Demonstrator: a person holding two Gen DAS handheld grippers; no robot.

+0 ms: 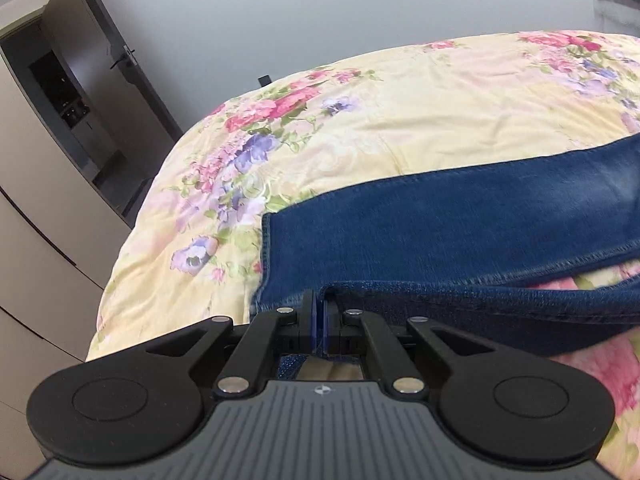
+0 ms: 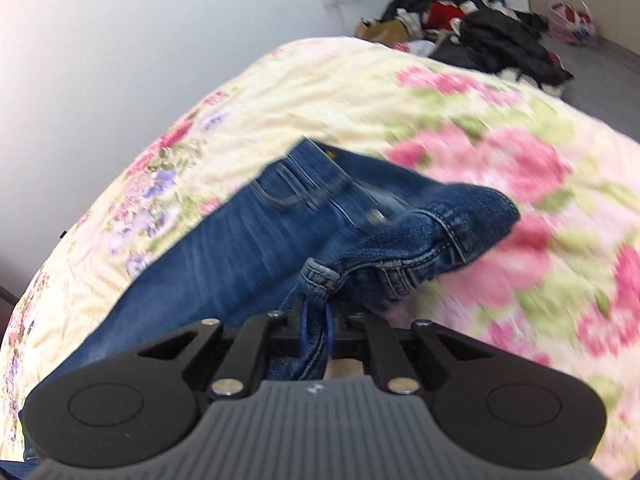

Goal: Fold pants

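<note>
the left gripper [image 1: 319, 312] is clamping the hem end of the jeans [image 1: 460, 216], the right gripper [image 2: 315, 312] is pinching the waistband end; the jeans are lying lengthwise across the floral bedspread [image 1: 420, 120], stretching between both claws.

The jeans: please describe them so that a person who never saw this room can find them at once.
Look at the bed with the yellow floral quilt by the white wall. On it lie the blue denim jeans, the only plain dark blue thing there. The left gripper pinches the leg hem; the right gripper pinches the waist end.
</note>
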